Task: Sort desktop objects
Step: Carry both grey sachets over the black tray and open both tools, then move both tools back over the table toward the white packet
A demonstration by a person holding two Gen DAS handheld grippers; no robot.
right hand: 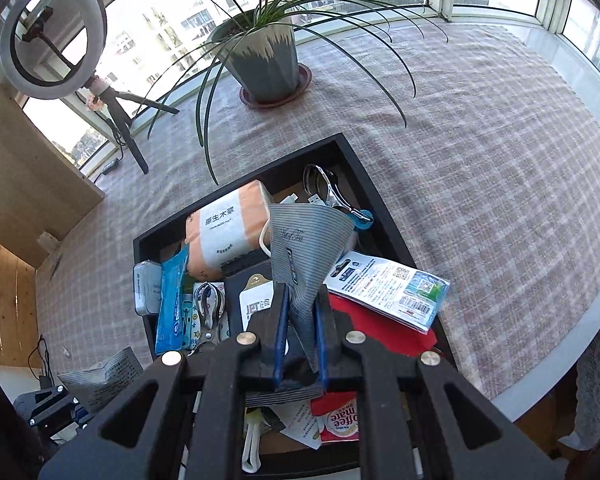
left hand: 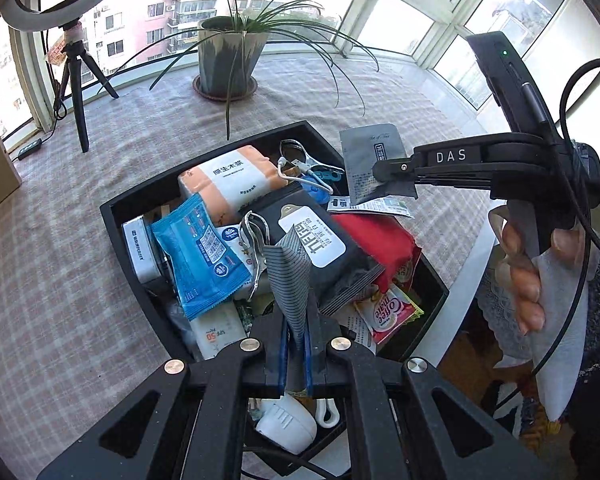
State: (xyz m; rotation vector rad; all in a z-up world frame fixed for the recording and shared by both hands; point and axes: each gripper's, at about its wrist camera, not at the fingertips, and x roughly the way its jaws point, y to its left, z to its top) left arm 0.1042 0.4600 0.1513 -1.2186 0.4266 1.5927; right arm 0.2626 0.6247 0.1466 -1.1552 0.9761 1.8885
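Nearest the lens, the left gripper (left hand: 296,344) stands clamped on a grey striped sachet (left hand: 290,276), its 2 blue pads pinching the packet's lower edge so that the rest stands upright above the jaws. The right gripper (right hand: 300,340) is likewise clamped on a second striped sachet (right hand: 300,256), which fans out wide above its pads; from the left camera this same packet (left hand: 370,160) shows hanging at the tip of the right tool, held by a hand (left hand: 520,272). Both packets hang directly over a crowded black tray (left hand: 112,208), where a black card pack (left hand: 320,236), a blue wipes packet (left hand: 200,256), an orange tissue pack (left hand: 232,176), a red packet (left hand: 376,240) and a coffee creamer sachet (left hand: 388,312) lie heaped. The step in hand appears to be carrying the 2 sachets away from the tray to their own place. To do it well, each grip should stay firm on the thin foil edge, since a limp packet can slip or twist; the 2 tools, close together here, should be kept apart; and the loose corners should clear the heap so nothing is dragged out. Beyond the tray lies the checked tablecloth (left hand: 60,240), then a potted plant (left hand: 228,60), and at the far left a ring light (right hand: 52,36) against the windows.
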